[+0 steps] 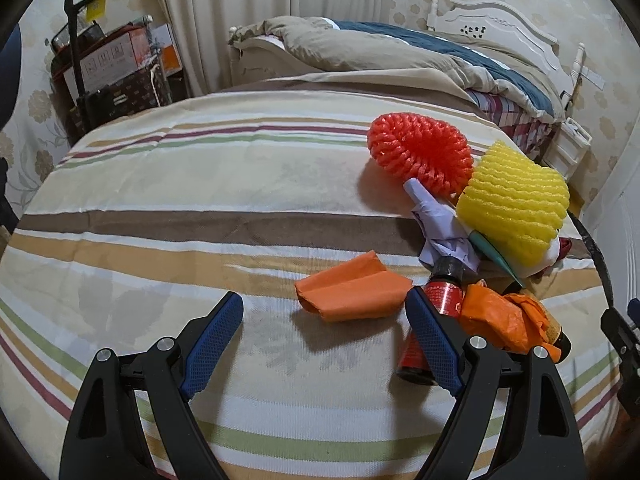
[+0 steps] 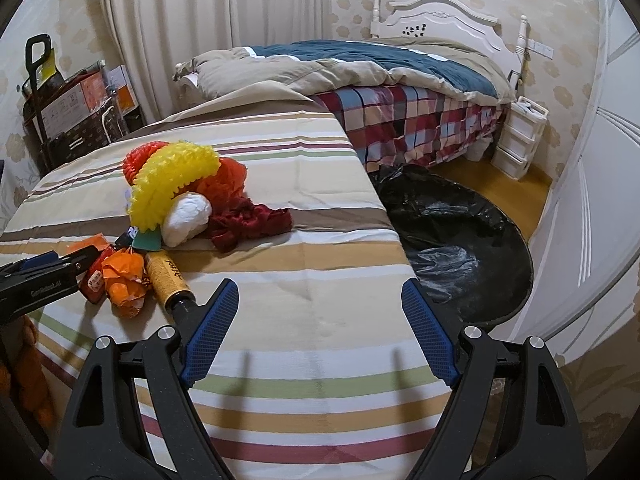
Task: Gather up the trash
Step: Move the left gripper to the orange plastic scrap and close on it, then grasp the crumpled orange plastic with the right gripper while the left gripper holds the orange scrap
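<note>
Trash lies in a pile on a striped cloth surface (image 1: 200, 184). It holds a red foam net (image 1: 420, 152), a yellow foam net (image 1: 516, 200), crumpled pale paper (image 1: 440, 228), a folded orange paper (image 1: 352, 288), a red bottle (image 1: 440, 292) and crumpled orange wrap (image 1: 496, 316). My left gripper (image 1: 324, 320) is open just short of the orange paper, its right finger beside the red bottle. My right gripper (image 2: 320, 312) is open over bare cloth, its left finger next to a yellow bottle (image 2: 168, 276). A white wad (image 2: 188, 216) and dark red cloth (image 2: 248, 220) lie further back.
A black trash bag (image 2: 460, 232) stands open on the floor right of the striped surface. Behind is a bed with a beige and blue quilt (image 2: 340, 64), a white drawer unit (image 2: 520, 136), and boxes on a trolley (image 1: 104, 68) by the curtain.
</note>
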`<action>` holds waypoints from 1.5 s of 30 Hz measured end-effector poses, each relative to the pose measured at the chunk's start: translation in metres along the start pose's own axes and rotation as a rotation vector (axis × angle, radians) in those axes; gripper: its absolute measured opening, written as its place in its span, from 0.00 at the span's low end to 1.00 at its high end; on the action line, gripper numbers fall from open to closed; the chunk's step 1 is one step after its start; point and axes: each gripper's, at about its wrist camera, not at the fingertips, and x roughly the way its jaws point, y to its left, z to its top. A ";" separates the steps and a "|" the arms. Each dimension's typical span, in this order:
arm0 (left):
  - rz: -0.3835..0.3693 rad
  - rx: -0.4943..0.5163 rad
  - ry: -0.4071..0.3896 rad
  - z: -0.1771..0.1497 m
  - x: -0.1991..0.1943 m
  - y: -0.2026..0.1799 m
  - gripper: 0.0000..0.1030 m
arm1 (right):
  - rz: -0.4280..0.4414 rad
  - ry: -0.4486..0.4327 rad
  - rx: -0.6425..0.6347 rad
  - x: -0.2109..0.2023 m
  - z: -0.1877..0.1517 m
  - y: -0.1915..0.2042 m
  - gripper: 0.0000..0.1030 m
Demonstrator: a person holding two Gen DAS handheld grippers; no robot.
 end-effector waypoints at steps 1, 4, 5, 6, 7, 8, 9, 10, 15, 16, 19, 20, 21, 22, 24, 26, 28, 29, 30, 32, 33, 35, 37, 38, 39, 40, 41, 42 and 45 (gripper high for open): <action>-0.008 0.000 0.002 0.000 0.000 0.000 0.76 | 0.001 0.000 -0.002 0.000 0.000 0.001 0.79; -0.048 0.002 0.021 -0.001 0.003 0.002 0.67 | 0.000 0.000 -0.007 0.000 0.001 0.004 0.79; -0.052 -0.001 0.020 -0.001 0.002 0.002 0.65 | 0.000 0.001 -0.008 0.000 0.001 0.004 0.79; -0.049 0.002 0.019 -0.001 0.002 0.002 0.63 | 0.001 0.000 -0.008 0.000 0.001 0.004 0.79; -0.047 0.008 0.018 -0.001 0.002 0.002 0.59 | 0.001 0.001 -0.009 0.000 0.001 0.005 0.79; -0.042 0.015 0.016 -0.001 0.002 0.002 0.56 | 0.002 0.001 -0.010 0.000 0.001 0.005 0.79; -0.037 0.026 0.011 -0.001 0.002 0.001 0.51 | 0.003 0.001 -0.011 0.000 0.000 0.007 0.79; -0.035 0.032 0.008 -0.001 0.002 0.001 0.46 | 0.004 0.002 -0.014 -0.001 0.001 0.008 0.79; -0.035 0.049 -0.003 -0.002 0.000 0.004 0.29 | 0.012 0.000 -0.024 -0.001 0.002 0.015 0.79; -0.038 0.047 -0.004 -0.001 0.000 0.005 0.27 | 0.015 -0.002 -0.027 -0.002 0.001 0.017 0.79; -0.054 0.035 -0.003 -0.003 -0.002 0.012 0.24 | 0.026 -0.009 -0.041 -0.005 0.002 0.024 0.79; -0.055 0.033 -0.003 -0.004 -0.004 0.013 0.24 | 0.032 -0.011 -0.048 -0.006 0.002 0.027 0.79; -0.056 0.030 -0.004 -0.006 -0.006 0.016 0.24 | 0.037 -0.013 -0.053 -0.007 0.002 0.029 0.79; -0.057 0.027 -0.004 -0.008 -0.007 0.017 0.24 | 0.041 -0.014 -0.057 -0.008 0.002 0.032 0.79; -0.057 0.020 -0.005 -0.011 -0.010 0.021 0.23 | 0.055 -0.017 -0.069 -0.010 0.002 0.038 0.79; -0.056 0.012 -0.009 -0.016 -0.014 0.026 0.23 | 0.071 -0.018 -0.084 -0.012 0.002 0.046 0.78; -0.053 0.004 -0.011 -0.018 -0.017 0.031 0.23 | 0.089 -0.018 -0.100 -0.013 0.002 0.054 0.77; -0.050 -0.002 -0.014 -0.019 -0.019 0.035 0.23 | 0.100 -0.017 -0.107 -0.014 0.002 0.058 0.74; -0.047 -0.007 -0.015 -0.021 -0.020 0.038 0.23 | 0.114 -0.014 -0.114 -0.014 0.003 0.062 0.74; -0.043 -0.020 -0.018 -0.023 -0.023 0.044 0.23 | 0.151 -0.007 -0.124 -0.015 0.002 0.071 0.73; -0.039 -0.025 -0.019 -0.024 -0.025 0.047 0.23 | 0.161 -0.004 -0.132 -0.014 0.002 0.075 0.73; -0.029 -0.031 -0.025 -0.025 -0.027 0.050 0.23 | 0.174 -0.005 -0.156 -0.013 0.001 0.086 0.67; -0.014 -0.035 -0.035 -0.026 -0.029 0.055 0.23 | 0.190 0.003 -0.177 -0.011 0.000 0.096 0.64; -0.008 -0.037 -0.039 -0.026 -0.030 0.057 0.23 | 0.196 0.007 -0.183 -0.010 0.000 0.100 0.60; 0.001 -0.041 -0.044 -0.027 -0.031 0.060 0.23 | 0.204 0.011 -0.190 -0.008 0.000 0.103 0.59; 0.003 -0.043 -0.046 -0.027 -0.031 0.062 0.23 | 0.208 0.016 -0.194 -0.007 -0.001 0.107 0.56; 0.003 -0.048 -0.048 -0.028 -0.031 0.063 0.23 | 0.214 0.022 -0.200 -0.005 0.000 0.110 0.53; 0.001 -0.054 -0.049 -0.028 -0.031 0.065 0.23 | 0.218 0.029 -0.207 -0.002 0.000 0.113 0.51; -0.005 -0.061 -0.053 -0.029 -0.032 0.067 0.23 | 0.232 0.050 -0.223 0.003 -0.002 0.121 0.36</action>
